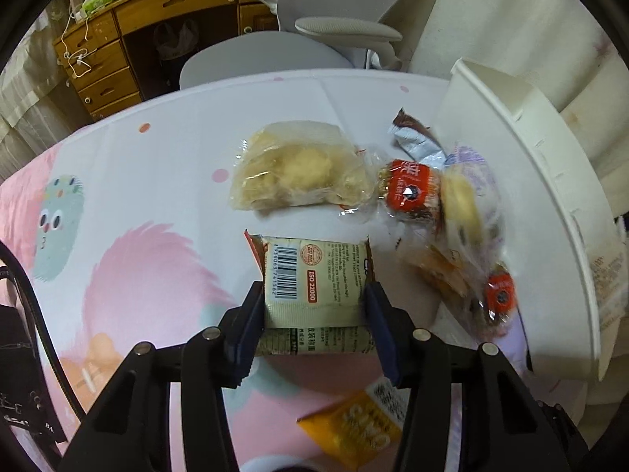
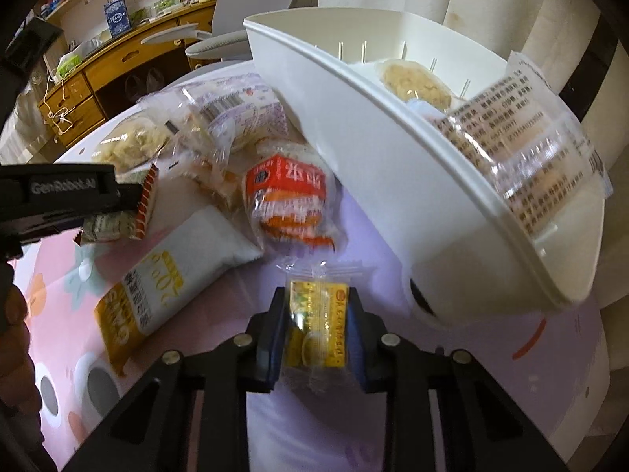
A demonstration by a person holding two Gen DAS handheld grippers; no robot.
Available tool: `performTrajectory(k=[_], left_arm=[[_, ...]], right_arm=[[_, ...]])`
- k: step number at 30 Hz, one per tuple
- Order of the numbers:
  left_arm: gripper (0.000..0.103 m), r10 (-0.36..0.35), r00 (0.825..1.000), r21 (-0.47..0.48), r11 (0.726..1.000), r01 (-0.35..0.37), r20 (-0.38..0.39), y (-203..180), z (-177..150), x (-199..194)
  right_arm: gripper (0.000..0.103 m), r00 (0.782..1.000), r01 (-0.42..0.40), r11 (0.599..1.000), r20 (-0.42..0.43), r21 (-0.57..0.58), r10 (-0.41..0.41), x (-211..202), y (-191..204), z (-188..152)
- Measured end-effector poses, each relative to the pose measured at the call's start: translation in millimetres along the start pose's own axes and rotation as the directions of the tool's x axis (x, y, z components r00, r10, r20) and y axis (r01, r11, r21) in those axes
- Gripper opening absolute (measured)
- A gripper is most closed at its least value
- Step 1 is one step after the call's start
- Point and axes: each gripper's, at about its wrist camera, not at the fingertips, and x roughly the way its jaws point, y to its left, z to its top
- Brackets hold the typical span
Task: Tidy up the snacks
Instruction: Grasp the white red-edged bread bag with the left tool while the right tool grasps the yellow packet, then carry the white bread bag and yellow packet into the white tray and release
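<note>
We worked over a table covered in a pink and white cartoon-print cloth (image 1: 157, 149), with snack packets scattered across it and a white plastic bin (image 2: 354, 149) standing at the right side.

Our left gripper (image 1: 314, 306) was closed around a cream-coloured packet (image 1: 310, 275) printed with a barcode and an orange "ISO 22000" label. Both blue pads pressed its sides, and the packet appeared lifted just clear of the cloth. From the right wrist camera, the same gripper (image 2: 118, 200) showed at the left edge, with the packet's red-and-white crimped end sticking out.

Our right gripper (image 2: 316, 330) was closed on a small yellow packet in a clear wrapper (image 2: 318, 326), held between its pads just in front of the bin's outer wall.

On the cloth beyond the left gripper lay a clear bag of pale pastries (image 1: 298, 169). Just to its right sat a clear-wrapped snack with an orange-red label (image 1: 409, 190), touching a loose heap of other wrapped snacks beside the bin. A white and yellow pouch (image 2: 173, 275) lay flat between the two grippers.

Inside the bin we could see a round pale pastry (image 2: 412, 82) and a clear packet with dense black print (image 2: 523, 149) leaning over the rim.

A grey office chair (image 1: 314, 27) and a wooden desk (image 1: 118, 39) stood behind the table.
</note>
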Motion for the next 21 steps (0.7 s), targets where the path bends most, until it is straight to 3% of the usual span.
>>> performTrajectory(k=[8,21], left_arm=[[0.049,-0.024,0.999,0.014,1.0,0.024,0.026,3.2,-22.6,-59.0],[0.049,-0.097,0.99,0.038,0.995,0.094,0.101,10.1,-95.0,-175.6]], right_arm=[[0.027,0.998,-0.017,0.999,-0.054,0.038,0.019,-22.6,-5.2,-20.9],[0.027,0.998,-0.039,0.999,0.054,0.029,0.037,-112.5,-10.1,-55.1]])
